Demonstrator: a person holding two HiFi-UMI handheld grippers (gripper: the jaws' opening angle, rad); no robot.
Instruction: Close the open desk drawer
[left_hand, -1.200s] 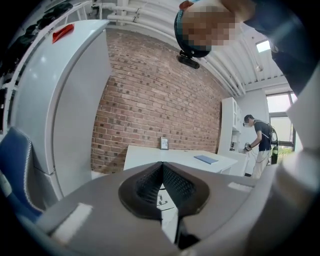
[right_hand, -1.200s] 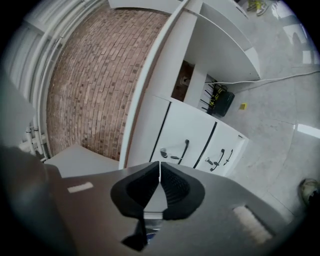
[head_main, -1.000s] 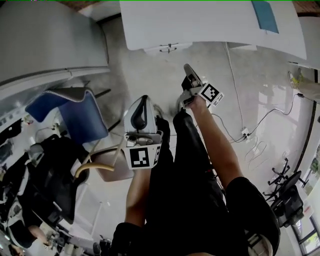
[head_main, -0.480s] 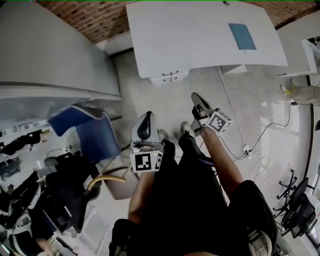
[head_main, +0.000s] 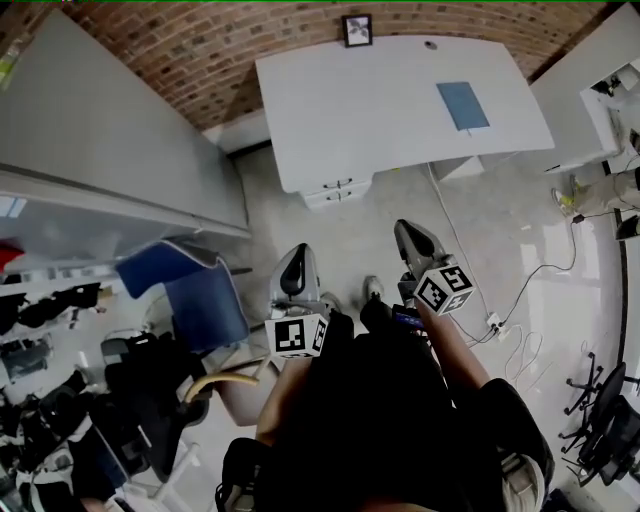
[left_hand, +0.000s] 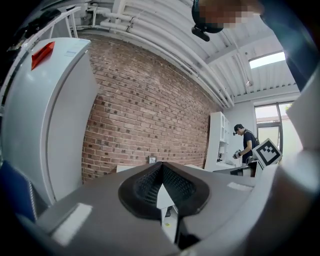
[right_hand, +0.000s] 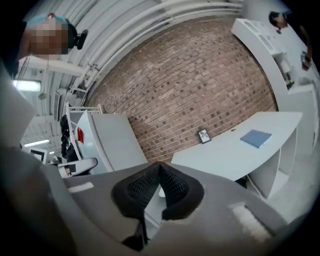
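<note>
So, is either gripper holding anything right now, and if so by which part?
Nothing is held. The left gripper and the right gripper both have their jaws together with nothing between them, well short of the desk.

Lifted the right gripper (head_main: 405, 232) well up off the floor and drew it back from the desk drawers (head_main: 336, 189), rolling its marker cube (head_main: 444, 288) round. Raised the left gripper (head_main: 298, 255) a little too. Brought the whole desk (head_main: 380, 110), the brick wall (head_main: 190, 50) and a framed picture (head_main: 357, 28) into the head view.
</note>
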